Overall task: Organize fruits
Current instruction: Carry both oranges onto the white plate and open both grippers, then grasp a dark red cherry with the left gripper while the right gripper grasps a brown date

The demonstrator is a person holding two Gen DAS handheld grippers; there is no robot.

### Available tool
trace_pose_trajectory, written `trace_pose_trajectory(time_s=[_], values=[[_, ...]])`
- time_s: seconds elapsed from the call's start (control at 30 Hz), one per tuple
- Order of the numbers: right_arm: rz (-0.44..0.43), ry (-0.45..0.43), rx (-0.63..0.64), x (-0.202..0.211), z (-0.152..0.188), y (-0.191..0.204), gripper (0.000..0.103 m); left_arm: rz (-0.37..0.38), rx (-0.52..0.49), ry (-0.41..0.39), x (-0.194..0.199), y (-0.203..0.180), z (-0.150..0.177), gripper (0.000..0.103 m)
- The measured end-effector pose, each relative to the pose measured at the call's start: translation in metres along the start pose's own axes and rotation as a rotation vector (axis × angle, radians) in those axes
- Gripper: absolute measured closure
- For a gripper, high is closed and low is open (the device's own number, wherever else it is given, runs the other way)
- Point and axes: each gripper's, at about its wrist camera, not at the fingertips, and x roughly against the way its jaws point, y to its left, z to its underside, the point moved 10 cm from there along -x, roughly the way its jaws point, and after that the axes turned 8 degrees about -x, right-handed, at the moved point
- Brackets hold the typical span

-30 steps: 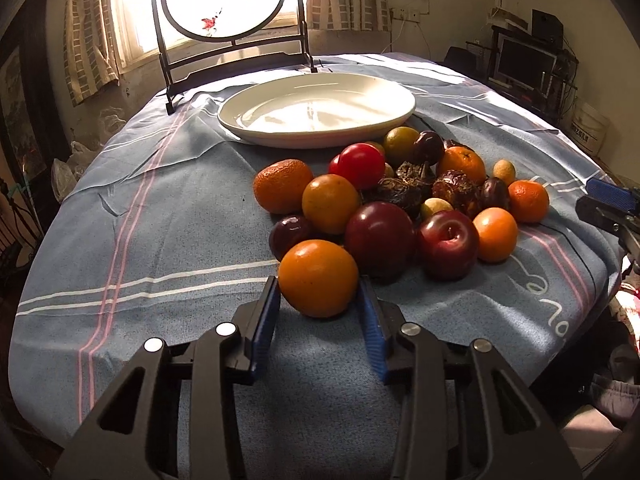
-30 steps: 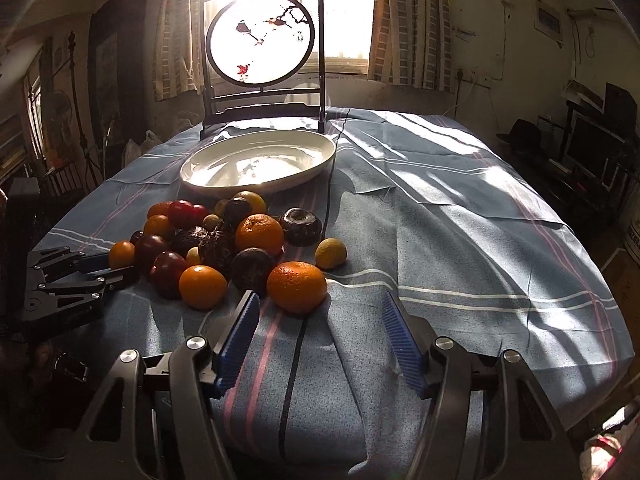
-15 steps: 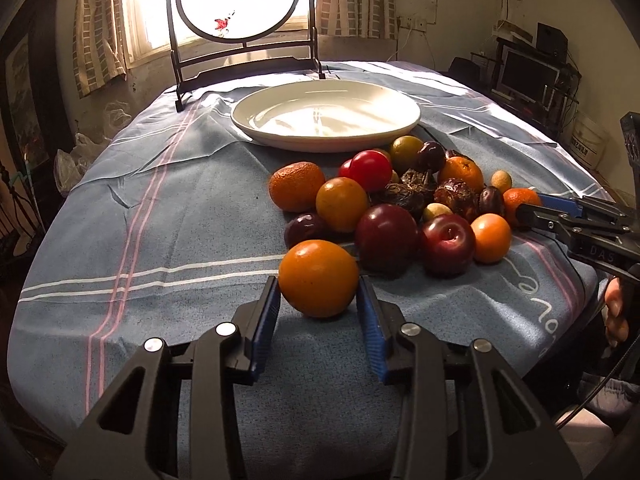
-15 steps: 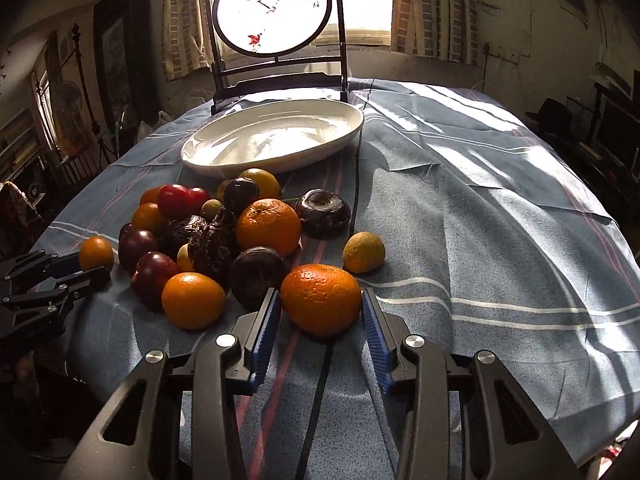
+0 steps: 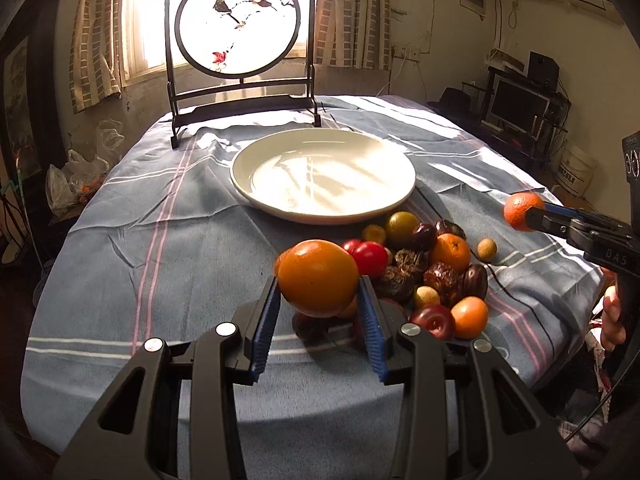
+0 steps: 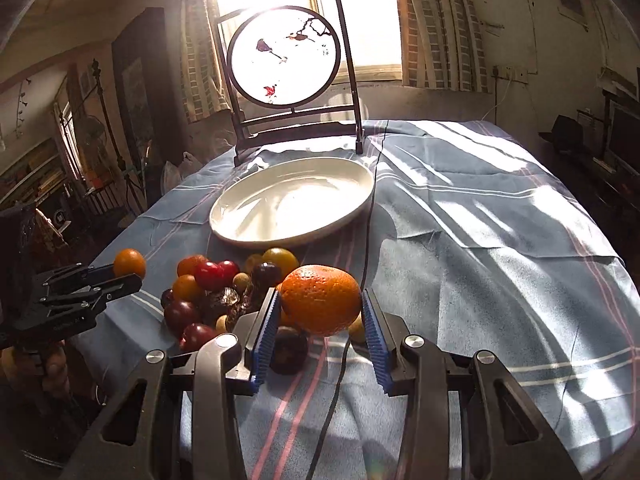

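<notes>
My left gripper is shut on a smooth orange and holds it above the fruit pile. My right gripper is shut on a dimpled orange, also lifted off the cloth. Each gripper shows in the other's view: the right one with its orange at the right edge, the left one with its orange at the left. A white oval plate lies empty beyond the pile; it also shows in the right wrist view. The pile holds oranges, red and dark plums, tomatoes and small yellow fruits.
A round painted screen on a dark stand stands at the table's far edge behind the plate. A blue striped cloth covers the table. A black cable runs across the cloth past the plate. Furniture and a monitor stand at the right.
Both grippers have closed on their oranges and lifted them off the cloth. The right gripper first moved in around its orange. Both views now look higher toward the plate.
</notes>
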Motion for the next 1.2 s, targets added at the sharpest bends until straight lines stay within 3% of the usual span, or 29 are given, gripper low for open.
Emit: trace_pose_trajectory(time_s=[0.1,0.2,0.3,0.43,0.47,0.5,0.63,0.8,1.03,1.2], values=[[-0.011,0.005,0.002,-0.023,-0.039,0.007,0.062,0.005,-0.024,0.005,-0.019,0.002,-0.033,0.065],[-0.021,0.066,-0.007,-0.068,-0.063,0.011,0.061,0.012,-0.023,0.046,-0.057,0.008,-0.061,0.065],[-0.013,0.148,-0.028,-0.121,-0.071,0.009,0.061,0.041,0.024,0.14,-0.107,0.019,-0.072,0.065],[0.027,0.2,-0.054,-0.172,-0.075,0.001,0.06,0.007,0.068,0.234,-0.163,0.038,-0.077,0.064],[0.044,0.184,-0.054,-0.174,-0.079,-0.001,0.057,-0.005,0.079,0.247,-0.169,0.043,-0.079,0.063],[0.056,0.159,-0.057,-0.172,-0.083,-0.003,0.048,-0.011,0.093,0.245,-0.171,0.048,-0.082,0.057],[0.045,0.073,-0.038,-0.134,-0.088,0.001,0.044,-0.035,0.11,0.137,-0.134,0.058,-0.093,0.024],[0.062,0.045,-0.041,-0.08,-0.053,-0.01,0.04,-0.018,0.066,0.07,-0.075,0.045,-0.066,0.022],[0.162,-0.014,-0.008,-0.018,0.012,-0.031,0.039,-0.006,-0.07,0.085,-0.019,0.013,0.016,0.022],[0.169,-0.019,0.011,0.002,0.044,-0.028,0.039,-0.016,-0.134,0.074,0.004,-0.005,0.05,0.024]])
